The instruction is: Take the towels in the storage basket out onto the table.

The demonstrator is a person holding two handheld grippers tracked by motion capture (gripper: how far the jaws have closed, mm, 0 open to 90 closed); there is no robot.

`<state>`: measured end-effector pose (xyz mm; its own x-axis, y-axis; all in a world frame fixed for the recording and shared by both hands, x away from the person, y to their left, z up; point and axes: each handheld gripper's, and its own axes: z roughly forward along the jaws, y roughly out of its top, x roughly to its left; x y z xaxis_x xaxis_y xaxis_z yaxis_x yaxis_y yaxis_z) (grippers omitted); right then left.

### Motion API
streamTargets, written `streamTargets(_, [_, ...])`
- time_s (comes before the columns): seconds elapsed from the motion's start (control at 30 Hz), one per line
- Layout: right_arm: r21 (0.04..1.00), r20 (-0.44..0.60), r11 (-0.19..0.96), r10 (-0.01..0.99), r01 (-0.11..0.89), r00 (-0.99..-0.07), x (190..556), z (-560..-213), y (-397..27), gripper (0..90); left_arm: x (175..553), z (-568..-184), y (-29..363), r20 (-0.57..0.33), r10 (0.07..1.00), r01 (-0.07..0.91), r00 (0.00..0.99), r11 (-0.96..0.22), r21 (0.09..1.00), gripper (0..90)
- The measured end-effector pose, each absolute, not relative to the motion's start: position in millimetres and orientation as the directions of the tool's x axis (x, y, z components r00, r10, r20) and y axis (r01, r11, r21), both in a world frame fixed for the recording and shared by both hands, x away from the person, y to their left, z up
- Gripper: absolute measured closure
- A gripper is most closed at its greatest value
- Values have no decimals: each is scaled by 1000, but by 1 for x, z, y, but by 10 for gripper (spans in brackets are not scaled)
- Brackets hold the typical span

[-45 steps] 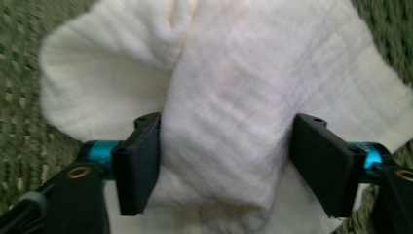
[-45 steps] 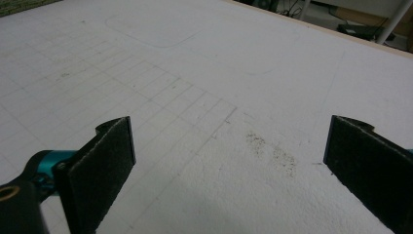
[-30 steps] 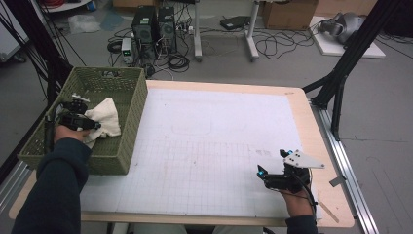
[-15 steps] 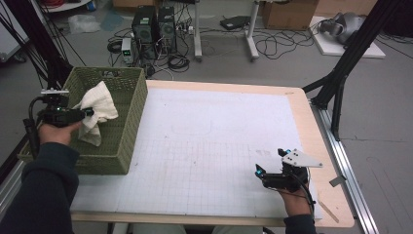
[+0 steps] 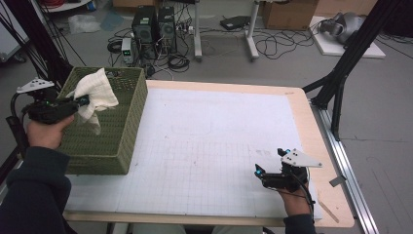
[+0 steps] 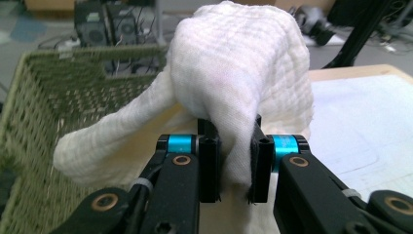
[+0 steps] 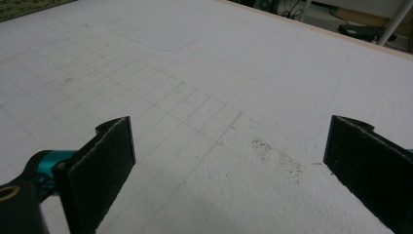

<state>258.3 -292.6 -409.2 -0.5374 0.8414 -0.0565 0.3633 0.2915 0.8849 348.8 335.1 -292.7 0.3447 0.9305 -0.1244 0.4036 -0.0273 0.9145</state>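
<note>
A white cloth (image 5: 95, 92) hangs above the green woven basket (image 5: 117, 131) at the table's left. My left gripper (image 5: 80, 103) is shut on it and holds it over the basket's left rim. In the left gripper view a fold of the cloth (image 6: 234, 83) is pinched between the two black jaws of the left gripper (image 6: 234, 165), and the rest bulges above them. My right gripper (image 5: 258, 171) rests near the table's front right, its jaws wide apart. The right gripper view has the right gripper (image 7: 229, 161) over bare white mat with nothing between its pads.
A white gridded mat (image 5: 214, 141) covers most of the wooden table (image 5: 326, 190). The basket wall (image 6: 34, 97) stands behind the cloth. Beyond the table lie computer towers (image 5: 153, 24), cables and black frame legs (image 5: 341, 78).
My left gripper has risen with the cloth, lifting it from inside the basket to above its rim and toward the left. The right gripper has stayed put.
</note>
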Motion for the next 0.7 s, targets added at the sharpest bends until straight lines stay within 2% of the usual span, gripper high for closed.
streamTargets(0.4, [886, -58, 292, 841, 360, -538, 258, -409, -292, 38, 329, -261, 314, -99, 883, 282, 459, -39, 959, 793])
streamTargets(0.7, [885, -58, 293, 840, 361, -540, 258, -408, -291, 38, 318, -241, 274, -42, 818, 183, 574, -78, 980, 794])
